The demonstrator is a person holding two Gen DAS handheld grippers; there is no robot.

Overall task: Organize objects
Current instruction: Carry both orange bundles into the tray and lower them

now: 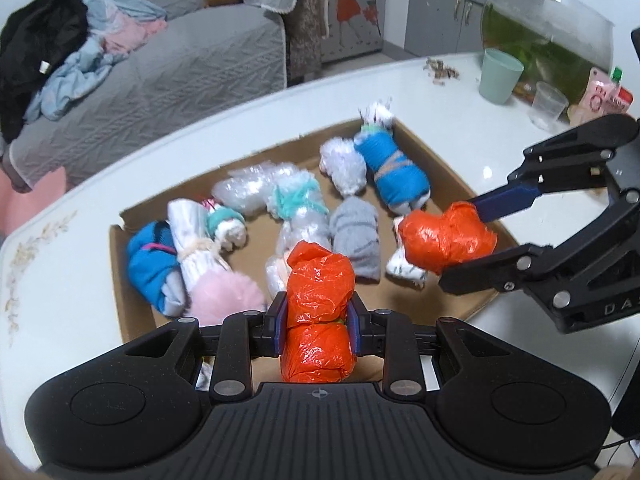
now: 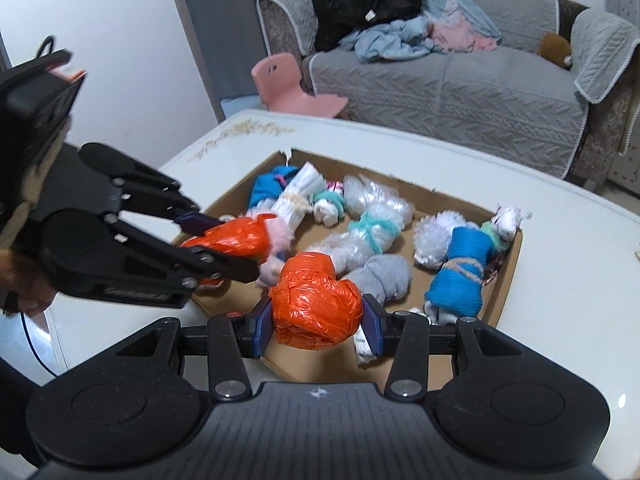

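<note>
A shallow cardboard tray (image 1: 436, 148) (image 2: 508, 280) on the white table holds several wrapped bundles: blue (image 1: 394, 170), grey (image 1: 356, 240), clear plastic (image 1: 288, 196), white and pink. My left gripper (image 1: 318, 332) is shut on an orange plastic-wrapped bundle (image 1: 318, 312) above the tray's near edge; it also shows in the right wrist view (image 2: 236, 240). My right gripper (image 2: 318, 324) is shut on a second orange bundle (image 2: 316, 300), held over the tray's near right side and seen in the left wrist view (image 1: 448, 240).
A fish bowl (image 1: 548, 36), a green cup (image 1: 500, 76), a clear cup (image 1: 550, 106) and a pink packet (image 1: 604, 96) stand at the table's far right. A grey sofa (image 2: 440, 88) with clothes and a pink chair (image 2: 288, 84) lie beyond the table.
</note>
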